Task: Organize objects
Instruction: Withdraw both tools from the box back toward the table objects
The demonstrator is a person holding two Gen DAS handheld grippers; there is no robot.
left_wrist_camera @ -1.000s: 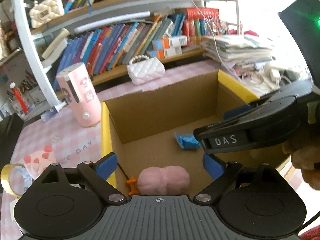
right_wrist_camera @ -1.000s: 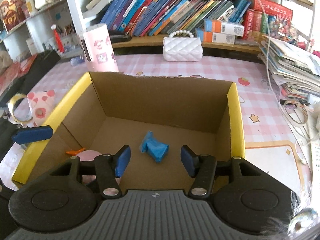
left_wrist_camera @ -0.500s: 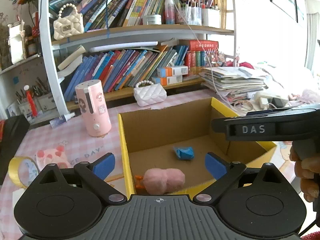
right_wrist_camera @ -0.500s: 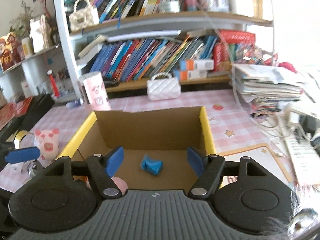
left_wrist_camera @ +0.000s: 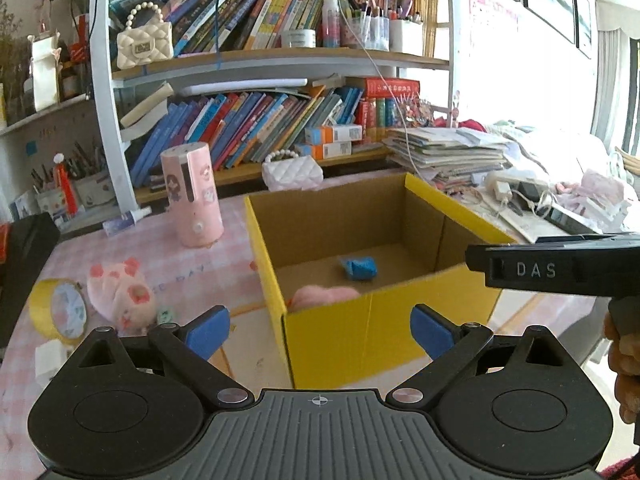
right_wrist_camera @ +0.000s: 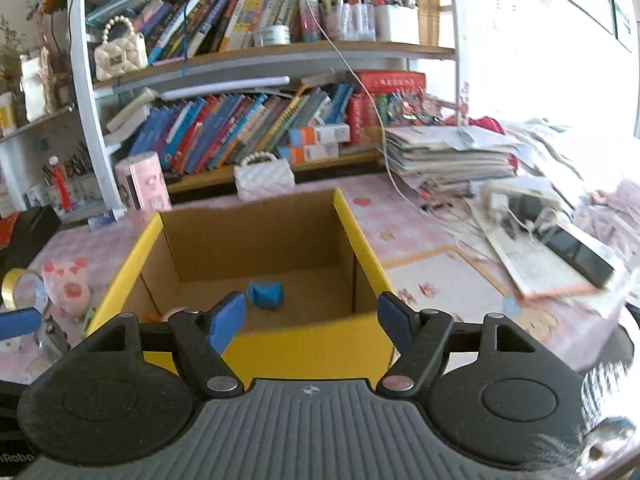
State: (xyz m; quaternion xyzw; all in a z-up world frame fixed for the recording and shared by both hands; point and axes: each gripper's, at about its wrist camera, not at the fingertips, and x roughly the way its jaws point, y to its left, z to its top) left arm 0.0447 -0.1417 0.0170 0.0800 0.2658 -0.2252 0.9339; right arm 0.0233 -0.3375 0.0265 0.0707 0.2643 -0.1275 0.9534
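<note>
Cardboard box [left_wrist_camera: 372,336], yellow outside and brown inside, is sitting open on the pink checked table [left_wrist_camera: 132,248], at 12 o'clock from both grippers.

Left gripper [left_wrist_camera: 320,330]: jaws are standing wide apart, nothing between the blue pads [left_wrist_camera: 208,330]; it is hovering in front of the box's near wall.

Right gripper [right_wrist_camera: 312,318]: jaws are opening, nothing between them; its pads are framing the box's near edge without touching it. In the left view its black body is showing at 3 o'clock, held by a hand [left_wrist_camera: 624,364].

Inside the box: blue crumpled piece [right_wrist_camera: 266,294] is lying on the floor near the middle; pink plush [left_wrist_camera: 324,294] is lying against the near-left corner, partly hidden by the wall.

Outside, at 9 o'clock of the box: pink pig toy [left_wrist_camera: 120,292], yellow tape roll [left_wrist_camera: 60,312]. At 11 o'clock: pink cylinder [left_wrist_camera: 192,196] standing upright. Behind the box, at 12 o'clock: white quilted purse [left_wrist_camera: 292,172].
</note>
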